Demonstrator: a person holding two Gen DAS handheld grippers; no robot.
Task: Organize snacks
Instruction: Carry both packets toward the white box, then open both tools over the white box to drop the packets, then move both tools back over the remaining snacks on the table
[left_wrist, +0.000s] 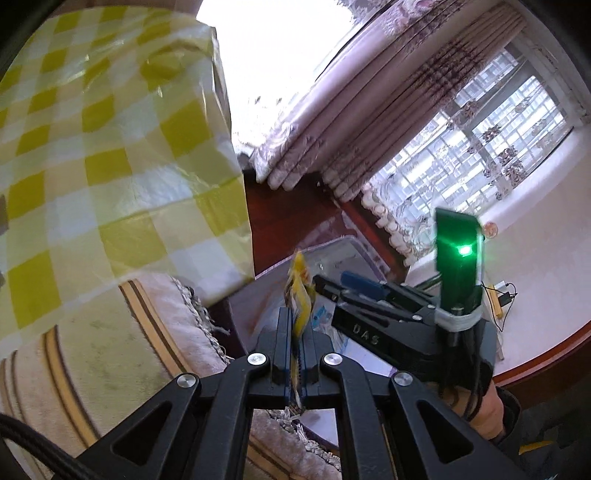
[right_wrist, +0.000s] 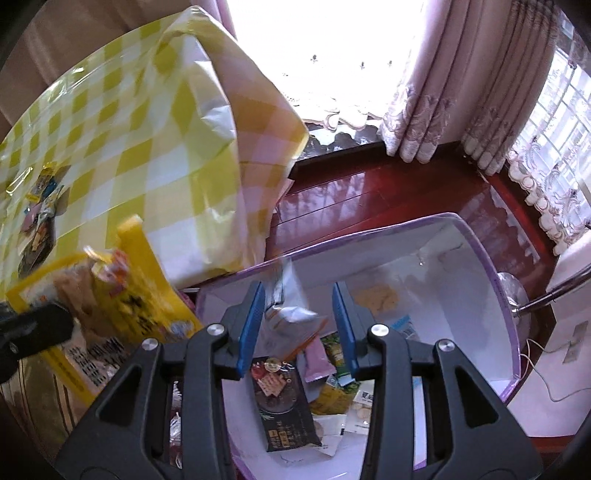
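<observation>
Gripping a yellow packet (left_wrist: 300, 295) edge-on, our left tongs (left_wrist: 295, 332) are clamped tight, held beside the checked worktop (left_wrist: 110, 147). Our right tongs (right_wrist: 299, 325) hang open over the white bin (right_wrist: 461, 295), where a silver pouch (right_wrist: 288, 306) appears between the fingers above other snacks (right_wrist: 284, 391).

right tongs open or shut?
Open. The right tongs show a wide gap between the blue pads, nothing clamped; a silvery snack packet hangs between them above the white purple-rimmed storage bin.

Red wood floor (right_wrist: 354, 199) w/ white bin (right_wrist: 480, 258); checked-cloth table (right_wrist: 122, 147), few snacks (right_wrist: 40, 206).
</observation>
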